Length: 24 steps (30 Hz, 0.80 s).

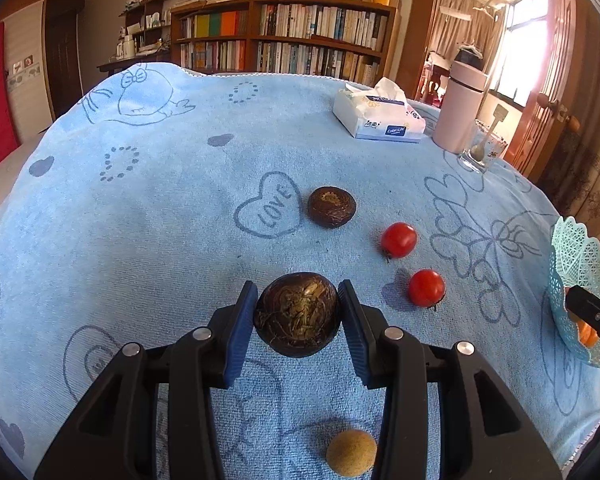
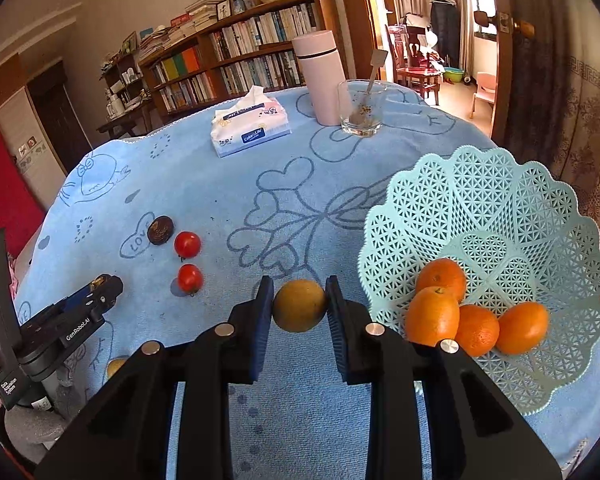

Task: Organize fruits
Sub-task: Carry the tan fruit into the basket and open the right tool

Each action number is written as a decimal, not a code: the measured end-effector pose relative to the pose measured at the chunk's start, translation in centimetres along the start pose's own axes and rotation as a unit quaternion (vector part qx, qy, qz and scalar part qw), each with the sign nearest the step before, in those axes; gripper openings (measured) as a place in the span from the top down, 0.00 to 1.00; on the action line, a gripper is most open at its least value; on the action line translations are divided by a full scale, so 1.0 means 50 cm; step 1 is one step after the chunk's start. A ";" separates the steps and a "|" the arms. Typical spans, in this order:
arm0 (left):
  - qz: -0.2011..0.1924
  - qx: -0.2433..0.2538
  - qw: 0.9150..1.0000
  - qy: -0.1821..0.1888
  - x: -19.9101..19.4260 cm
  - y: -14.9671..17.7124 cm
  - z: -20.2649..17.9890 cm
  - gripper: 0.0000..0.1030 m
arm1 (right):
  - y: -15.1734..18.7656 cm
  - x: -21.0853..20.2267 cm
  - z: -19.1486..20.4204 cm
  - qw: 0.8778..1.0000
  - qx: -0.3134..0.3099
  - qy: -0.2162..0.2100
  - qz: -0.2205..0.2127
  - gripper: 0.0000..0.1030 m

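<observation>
1. The left gripper (image 1: 298, 312) clamps a dark brown water chestnut (image 1: 297, 314) above the blue towel (image 1: 160, 220).
2. The right gripper (image 2: 299, 306) pinches a tan round fruit (image 2: 299, 306) just left of the mint basket's (image 2: 540, 208) scalloped rim; four oranges (image 2: 434, 316) lie inside.
3. Open towel stretches ahead; two cherry tomatoes (image 1: 399, 240) and another chestnut (image 1: 331, 207) lie apart on it.

Both wrist views low over blue towel (image 1: 148, 216), facing bookshelf (image 2: 236, 52).

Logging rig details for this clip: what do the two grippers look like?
Both match: the left gripper and right gripper have black angular linkage arms, silver round pivot pins and dark blue ribbed finger pads. The left one's body reads "GenRobot.AI", with a "Data Acquisition System" label.
</observation>
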<state>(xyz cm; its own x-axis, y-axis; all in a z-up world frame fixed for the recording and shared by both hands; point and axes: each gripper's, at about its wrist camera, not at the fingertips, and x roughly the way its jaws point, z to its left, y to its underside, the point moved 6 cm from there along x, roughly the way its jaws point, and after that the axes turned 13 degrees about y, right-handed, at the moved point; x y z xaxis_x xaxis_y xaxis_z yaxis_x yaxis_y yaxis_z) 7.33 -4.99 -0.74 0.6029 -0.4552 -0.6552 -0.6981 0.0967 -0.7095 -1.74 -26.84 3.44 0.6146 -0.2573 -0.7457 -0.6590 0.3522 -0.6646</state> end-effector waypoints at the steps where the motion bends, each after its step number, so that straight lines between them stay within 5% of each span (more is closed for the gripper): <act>1: 0.001 0.001 1.000 0.000 0.001 0.000 -0.001 0.59 | -0.002 -0.001 -0.015 1.000 0.006 0.006 -0.001 0.73; 14: 0.004 0.006 1.000 -0.002 0.004 0.005 -0.007 0.59 | -0.018 0.010 -0.229 0.990 0.107 0.087 -0.004 0.73; 24: 0.010 0.016 1.000 -0.013 0.009 0.015 -0.013 0.59 | -0.006 0.024 -0.309 0.982 0.165 0.094 0.009 0.66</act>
<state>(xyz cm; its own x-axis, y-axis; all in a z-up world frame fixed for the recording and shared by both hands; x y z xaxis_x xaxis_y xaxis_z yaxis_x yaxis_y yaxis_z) 6.84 -5.68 -1.42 0.5996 -0.4291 -0.6755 -0.6977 0.1331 -0.7039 -7.51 -41.14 2.01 0.4936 -0.3987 -0.7729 -0.4733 0.6225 -0.6233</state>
